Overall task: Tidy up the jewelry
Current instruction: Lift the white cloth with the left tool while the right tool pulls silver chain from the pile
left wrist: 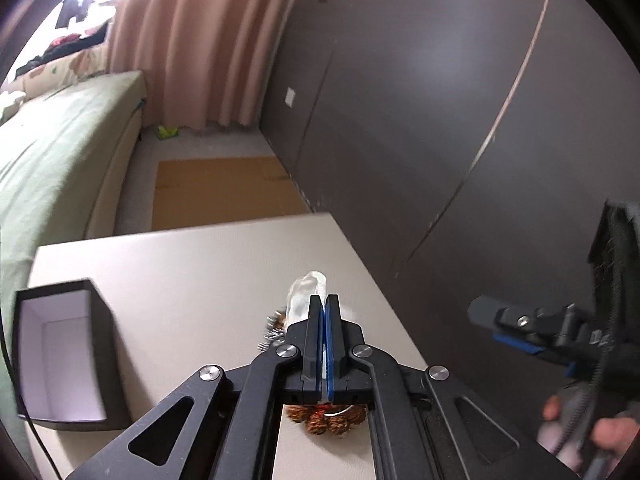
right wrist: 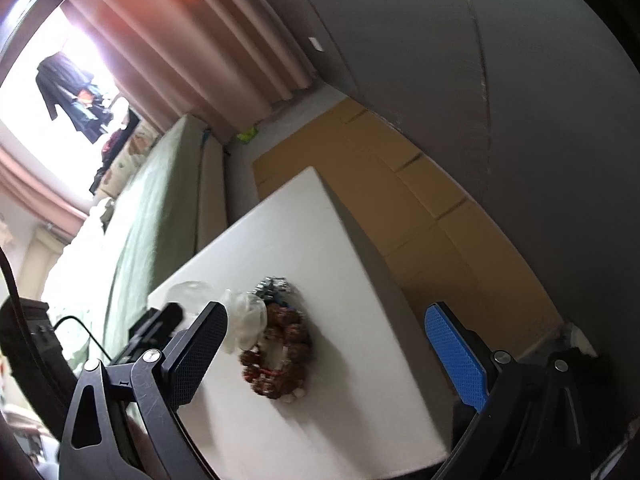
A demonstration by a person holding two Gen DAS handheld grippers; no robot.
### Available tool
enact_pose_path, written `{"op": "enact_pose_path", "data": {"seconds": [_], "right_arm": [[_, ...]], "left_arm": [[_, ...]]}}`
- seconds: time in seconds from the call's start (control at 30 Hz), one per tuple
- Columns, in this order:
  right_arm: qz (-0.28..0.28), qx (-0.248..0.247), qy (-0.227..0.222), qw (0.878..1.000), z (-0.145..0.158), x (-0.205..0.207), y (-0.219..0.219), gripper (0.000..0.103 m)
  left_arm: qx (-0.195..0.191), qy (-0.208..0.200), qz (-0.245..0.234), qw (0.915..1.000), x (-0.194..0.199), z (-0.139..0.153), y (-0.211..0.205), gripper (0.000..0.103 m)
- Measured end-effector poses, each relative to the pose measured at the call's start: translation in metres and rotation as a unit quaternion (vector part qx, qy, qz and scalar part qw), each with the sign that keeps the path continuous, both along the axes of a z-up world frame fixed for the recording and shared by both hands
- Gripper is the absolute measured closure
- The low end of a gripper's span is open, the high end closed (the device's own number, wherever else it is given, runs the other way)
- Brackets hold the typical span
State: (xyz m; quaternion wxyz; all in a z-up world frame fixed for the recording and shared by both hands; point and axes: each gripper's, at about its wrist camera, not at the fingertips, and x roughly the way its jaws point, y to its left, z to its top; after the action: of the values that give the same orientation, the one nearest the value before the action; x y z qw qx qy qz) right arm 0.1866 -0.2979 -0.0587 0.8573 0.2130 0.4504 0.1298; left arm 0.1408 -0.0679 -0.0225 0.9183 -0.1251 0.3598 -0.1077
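Note:
A brown beaded bracelet (right wrist: pixel 278 354) lies on the white table (right wrist: pixel 340 264), with a silver chain piece (right wrist: pixel 274 286) just beyond it and a clear plastic bag (right wrist: pixel 246 320) to its left. In the left wrist view my left gripper (left wrist: pixel 324 304) is shut on the clear plastic bag (left wrist: pixel 306 292), above the bracelet (left wrist: pixel 328 420) and the chain (left wrist: pixel 274 330). My right gripper (right wrist: pixel 324 356) is open and empty, above the bracelet. It also shows in the left wrist view (left wrist: pixel 504 328) at the right. An open black box (left wrist: pixel 60 356) with a white inside stands at the table's left.
A dark wardrobe wall (left wrist: pixel 420 100) runs along the table's right side. A green bed (left wrist: pixel 52 152) lies to the left. Flattened cardboard (left wrist: pixel 224 192) covers the floor beyond the table. Pink curtains (left wrist: pixel 200 40) hang at the back.

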Motion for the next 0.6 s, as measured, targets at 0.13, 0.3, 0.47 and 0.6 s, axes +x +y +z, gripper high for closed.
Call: {"op": "enact_pose_path", "data": {"seconds": [0.13,0.3,0.47,0.6], "right_arm": [[0.013,0.012,-0.018,1.000,0.004,-0.002,0.011,0.002],[0.028,0.023,-0.017,0.999,-0.003,0.005,0.030,0.006],[0.050,0.046,0.002,0.998,-0.016,0.017,0.054,0.024],[0.053,0.039,0.013,0.998,-0.026,0.029,0.069,0.028]], "left_arm": [[-0.010,-0.011,0.023,0.9996,-0.006,0.009,0.025,0.103],[-0.027,-0.007,0.046,0.9986,-0.005,0.009,0.051,0.103],[-0.034,-0.006,0.062,0.9975,-0.002,0.007,0.071,0.103],[-0.043,-0.003,0.071,0.9966,-0.001,0.006,0.085,0.103]]}}
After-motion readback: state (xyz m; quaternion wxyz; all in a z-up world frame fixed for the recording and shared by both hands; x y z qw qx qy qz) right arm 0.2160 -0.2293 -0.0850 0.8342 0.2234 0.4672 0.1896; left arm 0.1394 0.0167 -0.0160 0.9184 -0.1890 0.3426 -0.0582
